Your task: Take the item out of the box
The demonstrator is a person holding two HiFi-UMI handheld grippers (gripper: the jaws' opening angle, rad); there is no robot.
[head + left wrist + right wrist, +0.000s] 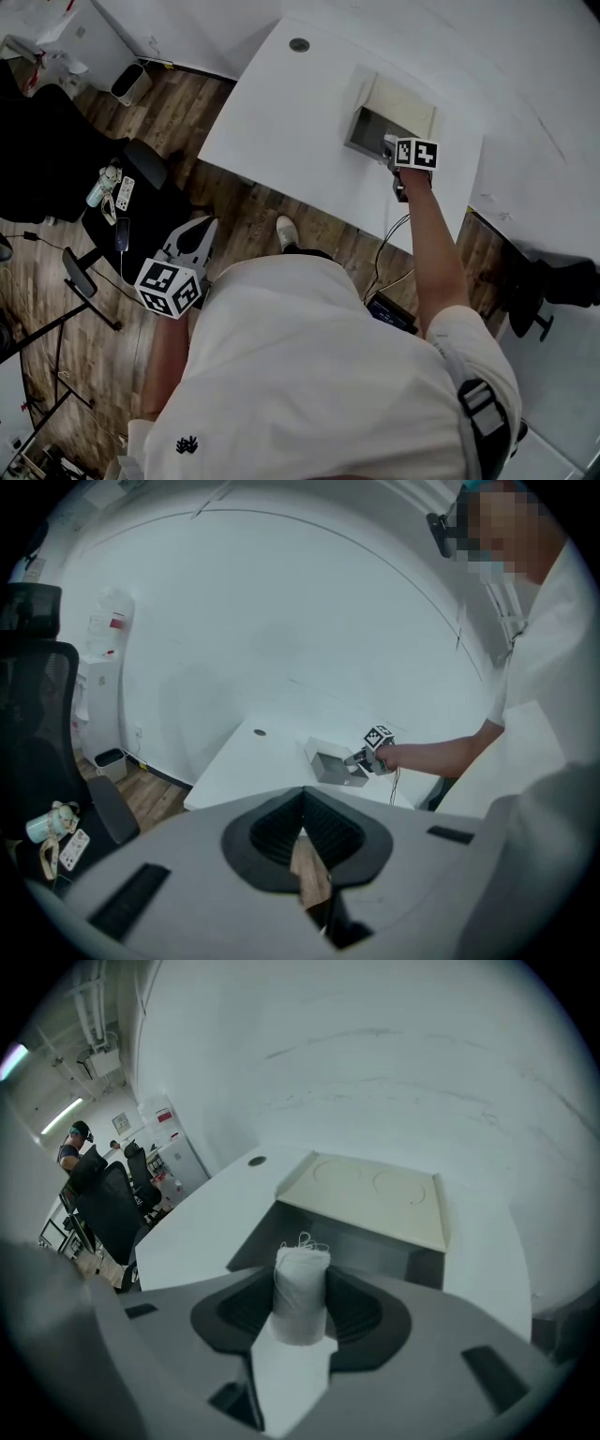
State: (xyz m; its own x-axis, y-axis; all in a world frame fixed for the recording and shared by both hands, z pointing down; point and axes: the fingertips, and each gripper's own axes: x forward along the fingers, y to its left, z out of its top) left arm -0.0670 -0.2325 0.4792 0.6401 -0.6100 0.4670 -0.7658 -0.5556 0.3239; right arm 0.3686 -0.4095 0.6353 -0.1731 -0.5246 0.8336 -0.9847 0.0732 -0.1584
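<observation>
An open grey box [367, 139] with a cream lid [405, 101] folded back sits on the white table [281, 112]. My right gripper [391, 150] reaches over the box's near edge. In the right gripper view its pads press on an upright white roll [300, 1299] topped with loose threads, and the roll stands above the box [375, 1241]. My left gripper [208, 225] hangs low at my left side over the wooden floor, far from the table, with its jaws together and nothing in them. The left gripper view shows the box [330, 764] and the right gripper [361, 758] in the distance.
A black office chair [141, 211] holding a bottle, a remote and a phone stands left of the table. A white bin [131, 82] sits by the wall. The table has a cable hole [299, 44]. A cable hangs under its near edge.
</observation>
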